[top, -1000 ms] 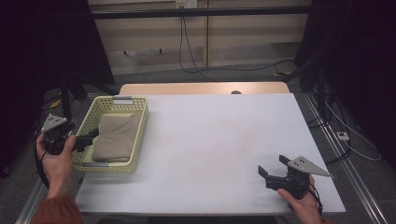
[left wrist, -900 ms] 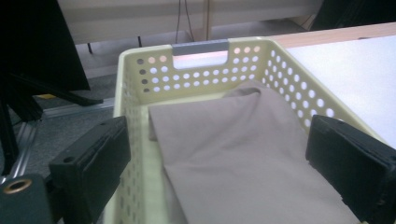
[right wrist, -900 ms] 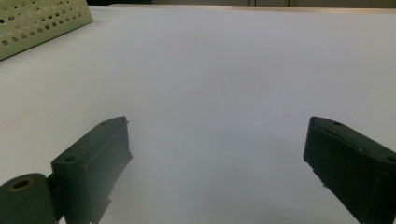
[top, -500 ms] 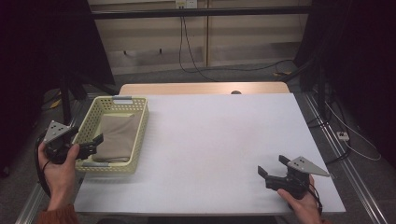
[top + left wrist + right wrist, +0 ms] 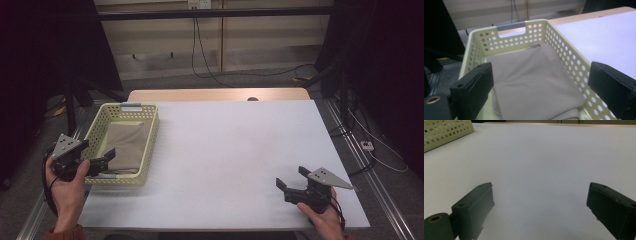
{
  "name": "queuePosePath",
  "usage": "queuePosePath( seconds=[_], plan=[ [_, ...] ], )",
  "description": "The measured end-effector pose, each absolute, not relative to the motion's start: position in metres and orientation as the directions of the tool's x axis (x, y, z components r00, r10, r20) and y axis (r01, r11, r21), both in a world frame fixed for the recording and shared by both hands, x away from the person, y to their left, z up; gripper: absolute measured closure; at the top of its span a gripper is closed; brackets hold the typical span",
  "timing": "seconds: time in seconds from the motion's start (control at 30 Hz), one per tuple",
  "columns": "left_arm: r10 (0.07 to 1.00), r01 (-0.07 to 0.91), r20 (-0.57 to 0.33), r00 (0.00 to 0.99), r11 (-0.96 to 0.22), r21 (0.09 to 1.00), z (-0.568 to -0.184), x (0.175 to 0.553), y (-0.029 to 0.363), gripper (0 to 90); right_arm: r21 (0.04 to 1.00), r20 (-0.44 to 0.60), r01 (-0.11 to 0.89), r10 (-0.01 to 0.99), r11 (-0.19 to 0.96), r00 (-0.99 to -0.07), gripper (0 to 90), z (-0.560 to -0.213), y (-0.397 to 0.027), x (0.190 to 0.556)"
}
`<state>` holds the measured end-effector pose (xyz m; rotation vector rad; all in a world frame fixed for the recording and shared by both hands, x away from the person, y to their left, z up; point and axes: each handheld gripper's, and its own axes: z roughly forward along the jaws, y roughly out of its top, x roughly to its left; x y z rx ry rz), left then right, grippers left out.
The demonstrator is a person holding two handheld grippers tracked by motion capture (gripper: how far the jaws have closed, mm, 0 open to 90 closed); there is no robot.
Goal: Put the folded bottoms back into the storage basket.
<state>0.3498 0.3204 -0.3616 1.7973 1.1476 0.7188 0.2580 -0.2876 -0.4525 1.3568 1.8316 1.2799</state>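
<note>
**Left gripper at basket's near end, cloth not yet gripped**

Room: dim, dark curtains (image 5: 45, 55) either side, pale panelled wall behind with cables (image 5: 210, 55) hanging down to the floor. A wooden strip (image 5: 215, 95) runs along the table's far edge.

Table (image 5: 235, 150): white, matte, bare across its middle and right half. Bare space likely reserved as work area for the cloth.

Basket (image 5: 150, 145): pale yellow, perforated, set lengthwise along the table's left edge, grey handle insert at its far end. Keeps the cloth contained and within reach of the left hand.

Cloth (image 5: 531, 77): beige, folded flat, lying inside the basket and covering most of its floor.

Left gripper (image 5: 106, 161): held over the basket's near end, jaws spread wide, nothing between them. In the left gripper view the jaws frame the folded cloth, just above it; contact cannot be confirmed. Judged: lined up to take the cloth's near edge.

Right gripper (image 5: 289, 182): near the table's near-right corner, low over the surface, jaws apart and empty, pointing toward the basket. Judged: waiting clear.
</note>
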Motion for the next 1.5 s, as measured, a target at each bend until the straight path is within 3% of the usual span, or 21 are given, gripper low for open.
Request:
queuePosePath(
  seconds=[0.47, 1.5],
  plan=[
    [0.884, 0.376, 0.058, 0.464, -0.256, 0.890, -0.355, 0.345, 0.297, 6.1, 0.904, 0.120, 0.425, 0.923, 0.050, -0.365, 6.8, -0.452, -0.287, 0.258],
    [0.794, 0.332, 0.054, 0.605, -0.313, 0.890, -0.357, 0.349, 0.230, 5.9, 0.905, 0.118, 0.422, 0.921, 0.055, -0.371, 6.7, -0.452, -0.287, 0.257]
  ],
)
